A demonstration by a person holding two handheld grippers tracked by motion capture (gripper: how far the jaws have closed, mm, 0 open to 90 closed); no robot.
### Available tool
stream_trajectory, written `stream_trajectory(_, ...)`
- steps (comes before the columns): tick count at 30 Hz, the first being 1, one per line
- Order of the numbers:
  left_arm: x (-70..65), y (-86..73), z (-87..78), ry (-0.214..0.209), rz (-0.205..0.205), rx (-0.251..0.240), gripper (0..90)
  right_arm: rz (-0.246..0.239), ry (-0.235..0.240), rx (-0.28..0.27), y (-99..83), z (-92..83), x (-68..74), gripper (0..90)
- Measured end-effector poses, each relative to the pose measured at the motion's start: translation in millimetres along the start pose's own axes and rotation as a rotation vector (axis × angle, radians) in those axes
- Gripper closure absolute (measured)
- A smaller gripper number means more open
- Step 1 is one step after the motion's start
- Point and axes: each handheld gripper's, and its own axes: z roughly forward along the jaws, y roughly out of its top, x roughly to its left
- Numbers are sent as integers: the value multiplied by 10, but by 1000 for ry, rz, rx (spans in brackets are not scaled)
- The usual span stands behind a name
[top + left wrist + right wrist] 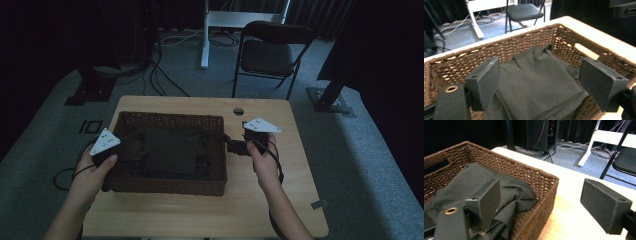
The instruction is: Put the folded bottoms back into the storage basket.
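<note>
A brown wicker basket (215,125) stands on the wooden table and holds a folded dark cloth (169,150). My left gripper (122,150) sits at the basket's left end, open, with its jaws wide apart over the dark cloth (536,75) inside the basket (499,47). My right gripper (234,146) is at the basket's right wall, open. One of its jaws reaches over the basket (534,185) rim above the cloth (471,185), while the other hangs over the bare tabletop outside.
The wooden table (280,165) has a round hole (238,111) near its far edge. A black folding chair (270,50) and a white desk leg (205,35) stand beyond the table on grey carpet. Cables lie on the floor at the back left.
</note>
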Motion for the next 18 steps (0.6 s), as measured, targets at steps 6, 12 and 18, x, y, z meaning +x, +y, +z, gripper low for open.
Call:
stream_trajectory(6,-44,-27,-100,7,1,-32,185,13,-12,-11,-110,-131,-84,163)
stream_trajectory(12,-112,-101,-213,20,34,-38,167,19,-41,-2,-261,-284,-198,163)
stream_trajectory(18,-190,-198,-328,3,33,-56,167,29,-80,13,-462,-399,-309,139)
